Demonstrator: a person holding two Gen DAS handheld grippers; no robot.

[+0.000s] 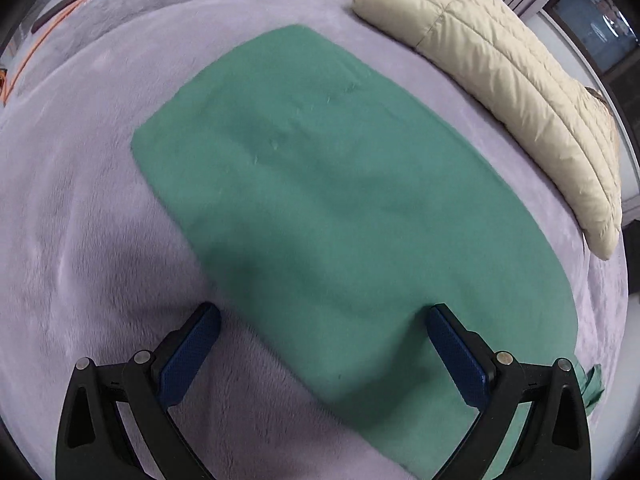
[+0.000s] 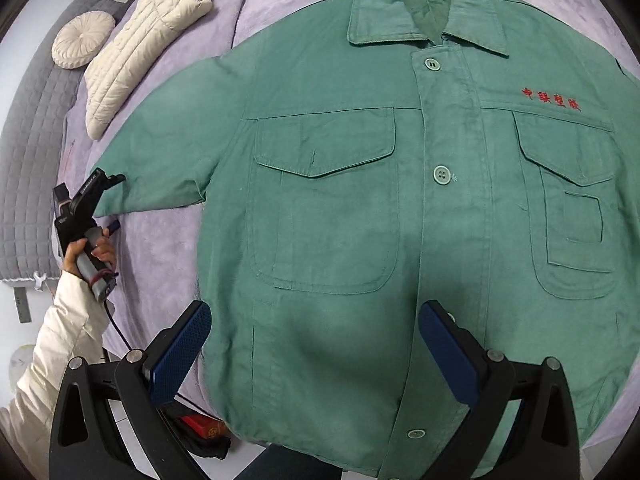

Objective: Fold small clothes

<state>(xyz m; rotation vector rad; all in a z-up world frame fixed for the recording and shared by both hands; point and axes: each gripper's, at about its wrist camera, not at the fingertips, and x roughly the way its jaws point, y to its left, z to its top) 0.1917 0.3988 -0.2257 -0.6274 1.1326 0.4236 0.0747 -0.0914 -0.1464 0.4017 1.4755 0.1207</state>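
Blue pads of the right gripper frame the jacket hem, fingers spread wide and holding nothing. That jacket lies flat, face up and buttoned on the blanket, collar at 12 o'clock. At 9 o'clock the left gripper sits at the cuff of the sleeve; its own view shows the fingers spread, straddling the sleeve's end (not yet pinching). A puffer and cushion lie at 10 o'clock, apart. Likely risk: if the left fingers close too shallow on the cuff, the sleeve may slip mid-fold, or the plush blanket could get caught and dragged along.
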